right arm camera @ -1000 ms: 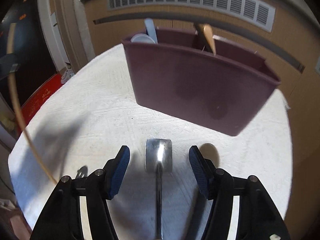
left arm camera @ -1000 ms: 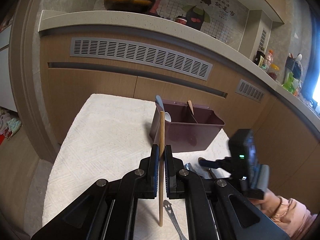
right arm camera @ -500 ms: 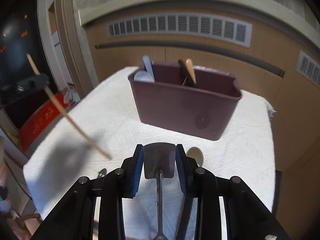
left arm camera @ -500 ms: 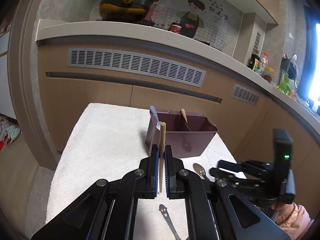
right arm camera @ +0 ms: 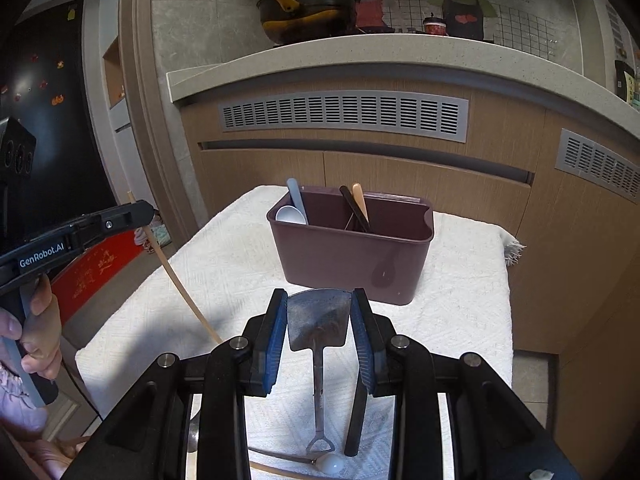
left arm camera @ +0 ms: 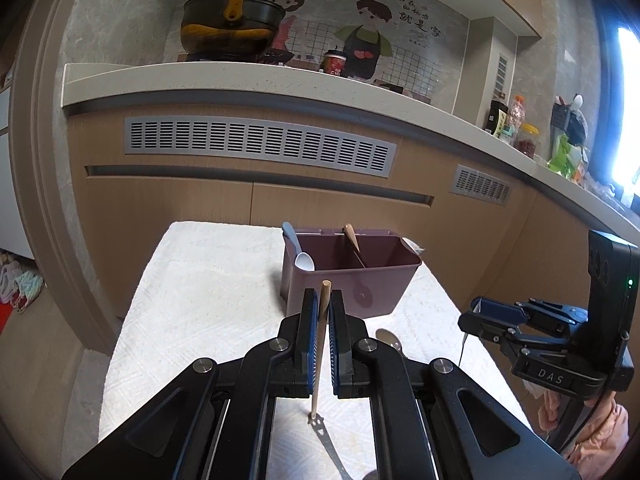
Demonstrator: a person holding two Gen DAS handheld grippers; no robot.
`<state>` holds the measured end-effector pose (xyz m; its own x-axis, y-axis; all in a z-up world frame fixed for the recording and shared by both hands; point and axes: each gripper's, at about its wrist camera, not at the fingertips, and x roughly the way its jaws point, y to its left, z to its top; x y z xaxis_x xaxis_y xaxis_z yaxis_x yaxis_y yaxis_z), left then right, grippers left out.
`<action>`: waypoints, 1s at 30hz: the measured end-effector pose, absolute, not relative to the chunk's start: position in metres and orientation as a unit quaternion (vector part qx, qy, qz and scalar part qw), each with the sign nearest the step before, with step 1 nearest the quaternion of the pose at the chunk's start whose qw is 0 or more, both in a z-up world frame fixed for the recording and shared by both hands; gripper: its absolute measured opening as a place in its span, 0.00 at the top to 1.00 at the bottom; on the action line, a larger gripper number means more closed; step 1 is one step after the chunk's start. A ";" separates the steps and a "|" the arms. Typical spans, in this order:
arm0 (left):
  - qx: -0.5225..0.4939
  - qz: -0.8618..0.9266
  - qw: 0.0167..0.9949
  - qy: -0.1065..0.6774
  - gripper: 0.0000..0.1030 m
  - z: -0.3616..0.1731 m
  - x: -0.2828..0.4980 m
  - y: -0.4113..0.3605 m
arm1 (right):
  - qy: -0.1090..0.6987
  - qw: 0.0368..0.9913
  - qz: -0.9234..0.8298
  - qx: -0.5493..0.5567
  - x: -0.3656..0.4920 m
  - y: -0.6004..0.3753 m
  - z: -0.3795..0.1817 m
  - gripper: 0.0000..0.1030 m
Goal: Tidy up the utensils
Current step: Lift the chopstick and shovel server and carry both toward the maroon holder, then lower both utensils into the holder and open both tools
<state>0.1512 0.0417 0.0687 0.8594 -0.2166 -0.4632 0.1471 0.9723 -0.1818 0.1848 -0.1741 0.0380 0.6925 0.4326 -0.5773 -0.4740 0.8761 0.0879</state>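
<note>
A maroon utensil caddy stands on the white cloth and holds a white spoon and a wooden-handled utensil. My left gripper is shut on a wooden chopstick, held upright above the cloth; the chopstick also shows in the right wrist view. My right gripper is shut on a small metal spatula, lifted above the cloth in front of the caddy. The right gripper appears in the left wrist view, to the right of the caddy.
A metal spoon and a slotted metal utensil lie on the cloth in front of the caddy. A black chopstick and another spoon lie under the right gripper. Kitchen cabinets and a counter stand behind the table.
My right gripper closed on the metal spatula and lifted it off the cloth, pulling back. My left gripper rose and drew back with the chopstick.
</note>
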 end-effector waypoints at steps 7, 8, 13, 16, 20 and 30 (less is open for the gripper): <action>-0.067 -0.103 0.954 0.274 0.94 0.049 0.162 0.037 | 0.311 0.917 0.248 -0.033 0.184 -0.172 0.036 0.72; -0.067 -0.105 0.953 0.278 0.94 0.046 0.164 0.037 | 0.311 0.917 0.248 -0.033 0.183 -0.172 0.035 0.72; -0.071 -0.100 0.949 0.291 0.95 0.031 0.179 0.040 | 0.312 0.916 0.248 -0.034 0.184 -0.171 0.034 0.72; -0.082 -0.097 0.948 0.291 0.95 0.030 0.183 0.044 | 0.313 0.918 0.241 -0.036 0.185 -0.171 0.034 0.72; -0.078 -0.109 0.956 0.260 0.95 0.056 0.180 0.042 | 0.296 0.925 0.236 -0.023 0.187 -0.177 0.048 0.72; -0.039 -0.134 0.984 0.107 0.95 0.184 0.210 0.026 | 0.151 0.967 0.203 -0.023 0.235 -0.187 0.169 0.72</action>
<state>0.2100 0.0263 0.1839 0.9412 -0.2716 -0.2012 0.2548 0.9612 -0.1057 0.2345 -0.1867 0.1688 0.8715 0.3862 -0.3021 -0.4001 0.9163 0.0172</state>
